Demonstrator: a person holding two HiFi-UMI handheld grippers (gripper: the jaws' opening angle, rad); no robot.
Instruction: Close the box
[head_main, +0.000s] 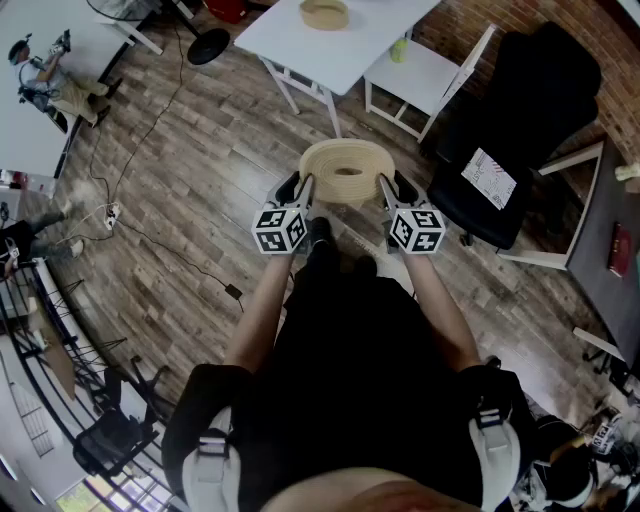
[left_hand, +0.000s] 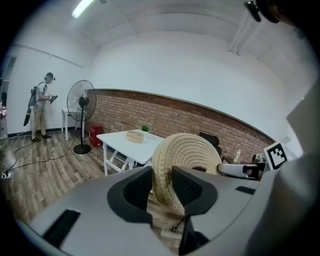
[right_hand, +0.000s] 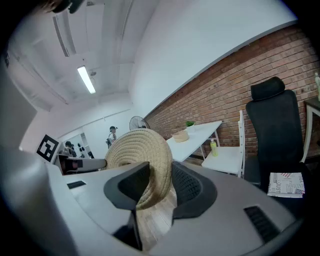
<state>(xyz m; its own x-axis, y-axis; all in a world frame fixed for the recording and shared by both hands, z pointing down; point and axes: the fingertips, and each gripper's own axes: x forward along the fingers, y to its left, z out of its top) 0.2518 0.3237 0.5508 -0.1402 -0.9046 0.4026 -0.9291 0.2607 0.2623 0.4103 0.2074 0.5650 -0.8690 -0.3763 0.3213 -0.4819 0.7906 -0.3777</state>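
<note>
A second person (head_main: 50, 85) stands at the far left of a wood-floored room with a brick back wall, near a standing fan (left_hand: 82, 107). At centre, seen from the head view, the left gripper (head_main: 300, 186) is clamped on the left rim of a round woven lid (head_main: 347, 170). Its two jaws pinch the coiled wall from either side, as the left gripper view confirms (left_hand: 162, 187). The lid is held in the air in front of the person, above the floor, between the two marker cubes. It is circular, so it shows no long axis. Its broad face lies roughly level, and its hollow side appears to face up toward the head camera. The right gripper (head_main: 388, 186) grips the opposite rim in the same way, jaws closed on the weave (right_hand: 160, 185). Beyond the lid, well apart from it, a woven box (head_main: 325, 13) sits on a white table (head_main: 300, 45). To the right stand a white chair (head_main: 425, 75) and a black office chair (head_main: 530, 95).
</note>
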